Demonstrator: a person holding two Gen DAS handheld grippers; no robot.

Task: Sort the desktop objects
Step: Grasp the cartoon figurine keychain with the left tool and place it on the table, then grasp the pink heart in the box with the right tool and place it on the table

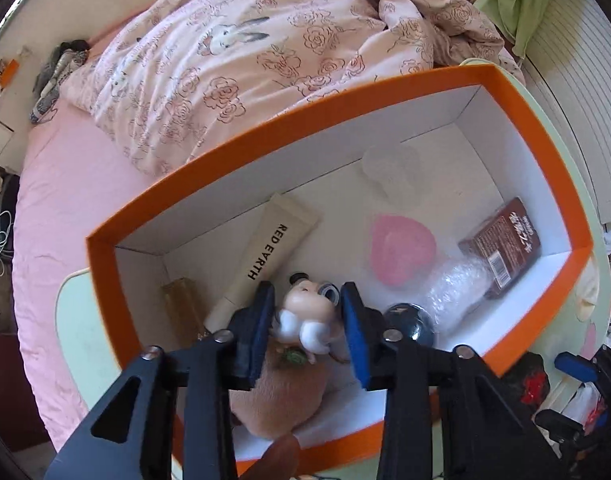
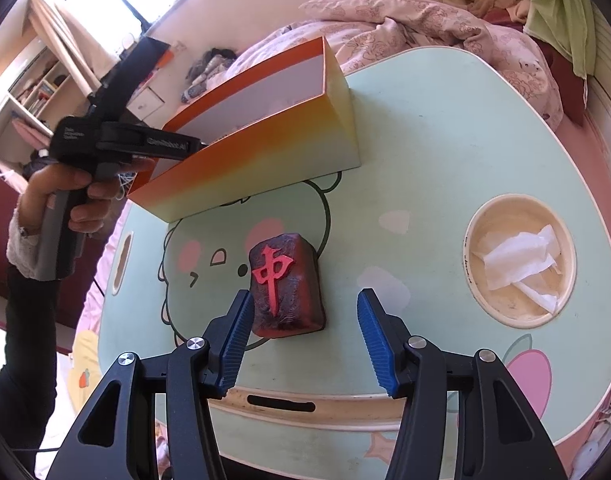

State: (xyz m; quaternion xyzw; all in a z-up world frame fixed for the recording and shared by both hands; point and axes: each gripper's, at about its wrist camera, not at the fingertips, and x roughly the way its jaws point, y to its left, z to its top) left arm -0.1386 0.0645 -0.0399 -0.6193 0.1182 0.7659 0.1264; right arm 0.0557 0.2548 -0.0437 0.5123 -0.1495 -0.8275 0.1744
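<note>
My left gripper (image 1: 307, 320) hangs over the orange box (image 1: 517, 92), jaws apart around a small big-eyed figurine (image 1: 309, 312) that lies on a brown plush (image 1: 281, 392); the pads do not press it. The box also holds a RED EARTH tube (image 1: 265, 252), a pink heart (image 1: 401, 248), a brown packet (image 1: 501, 248), a dark ball (image 1: 409, 320), bubble wrap (image 1: 461, 284) and an amber bottle (image 1: 183, 312). My right gripper (image 2: 303, 332) is open just in front of a dark mahjong-tile block (image 2: 285, 284) with a red character on the green table (image 2: 445, 140).
The orange box (image 2: 265, 148) stands at the table's back left in the right wrist view, with the left hand-held gripper (image 2: 105, 136) over it. A round cup hole (image 2: 521, 260) in the table holds crumpled tissue. A bed with a pink quilt (image 1: 245, 60) lies behind.
</note>
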